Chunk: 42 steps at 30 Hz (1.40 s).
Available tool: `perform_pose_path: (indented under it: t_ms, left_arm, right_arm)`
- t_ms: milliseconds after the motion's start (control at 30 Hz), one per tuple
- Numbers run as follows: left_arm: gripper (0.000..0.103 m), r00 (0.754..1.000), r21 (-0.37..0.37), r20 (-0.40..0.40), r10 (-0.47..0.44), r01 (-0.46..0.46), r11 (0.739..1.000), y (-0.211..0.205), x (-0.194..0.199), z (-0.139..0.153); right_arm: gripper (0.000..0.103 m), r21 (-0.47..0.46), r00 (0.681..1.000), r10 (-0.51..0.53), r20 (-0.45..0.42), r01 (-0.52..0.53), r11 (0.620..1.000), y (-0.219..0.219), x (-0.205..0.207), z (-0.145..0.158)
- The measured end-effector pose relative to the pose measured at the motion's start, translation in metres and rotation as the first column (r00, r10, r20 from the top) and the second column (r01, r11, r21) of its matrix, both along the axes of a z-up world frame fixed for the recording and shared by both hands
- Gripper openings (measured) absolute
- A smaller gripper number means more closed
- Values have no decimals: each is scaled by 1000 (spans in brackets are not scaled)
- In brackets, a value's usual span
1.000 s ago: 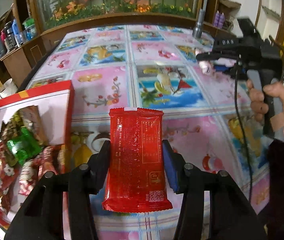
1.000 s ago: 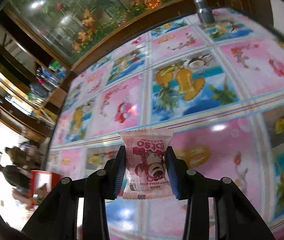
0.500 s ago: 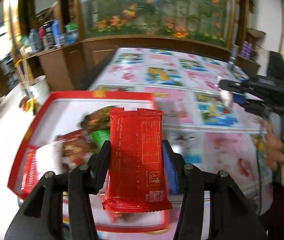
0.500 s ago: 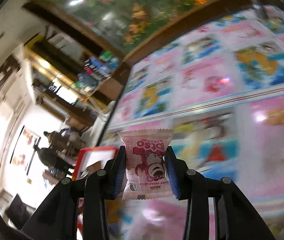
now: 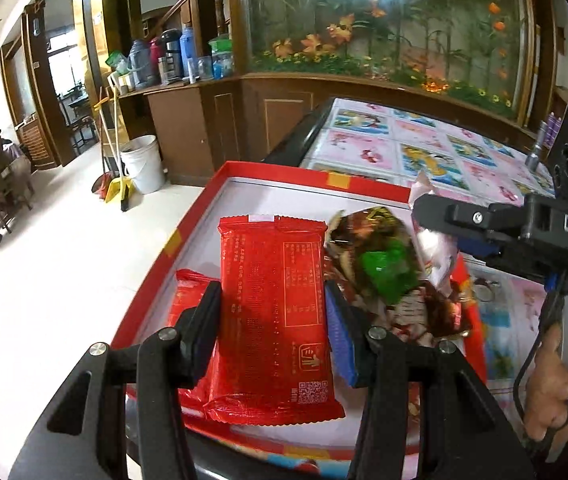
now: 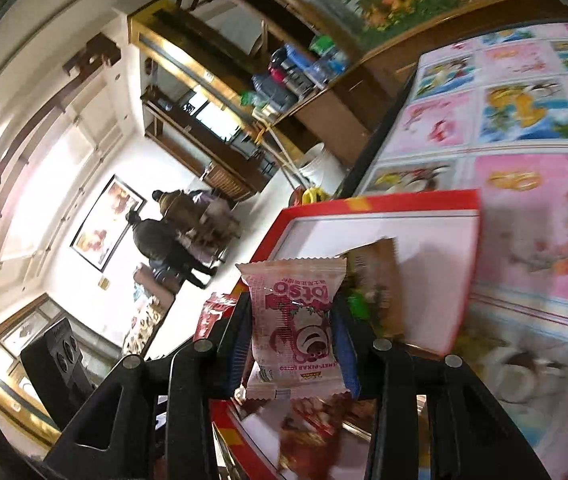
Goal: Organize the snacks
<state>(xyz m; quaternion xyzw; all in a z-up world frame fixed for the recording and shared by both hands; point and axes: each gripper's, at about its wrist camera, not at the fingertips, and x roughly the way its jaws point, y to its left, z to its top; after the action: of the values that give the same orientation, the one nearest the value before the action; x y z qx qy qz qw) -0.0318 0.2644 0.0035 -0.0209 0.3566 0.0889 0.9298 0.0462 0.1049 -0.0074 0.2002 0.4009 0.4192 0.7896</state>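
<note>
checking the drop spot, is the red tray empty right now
No, the red tray already holds several snacks, including a green wrapped snack and a red packet.

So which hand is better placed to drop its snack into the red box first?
Left, probably. Its red packet already hangs over the red box interior; the right's pink packet appears nearer the box's edge.

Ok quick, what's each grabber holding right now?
Left gripper: closed on the red snack packet, above the red box.
Right gripper: closed on the pink snack packet.
</note>
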Motion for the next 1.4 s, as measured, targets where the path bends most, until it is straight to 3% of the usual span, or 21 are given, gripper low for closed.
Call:
perform_pose_path:
  t_ms: [267, 333, 433, 600, 833, 1133, 1400]
  left_arm:
    - [49, 999, 6, -18, 48, -48, 999, 5, 17, -9]
    - [55, 998, 24, -15, 62, -62, 998, 4, 15, -8]
    - [72, 997, 73, -4, 80, -79, 994, 0, 11, -4]
    - [82, 996, 99, 20, 90, -92, 991, -4, -2, 7]
    - [85, 988, 181, 83, 133, -147, 972, -15, -30, 26]
    - [91, 980, 109, 133, 146, -161, 981, -12, -59, 48]
    - [91, 977, 127, 139, 161, -179, 976, -14, -68, 48]
  right_arm:
    - [45, -132, 999, -1, 55, 9, 991, 16, 3, -9]
    - [53, -108, 999, -14, 45, 18, 994, 5, 4, -9]
    - [61, -103, 994, -55, 97, 65, 993, -8, -3, 0]
    - [62, -138, 976, -91, 196, 119, 983, -13, -18, 13]
    - [65, -186, 925, -104, 365, 182, 966, -12, -52, 33]
    - [67, -172, 897, -96, 432, 186, 967, -29, -108, 45]
    - [69, -187, 875, -71, 479, 181, 966, -31, -135, 55]
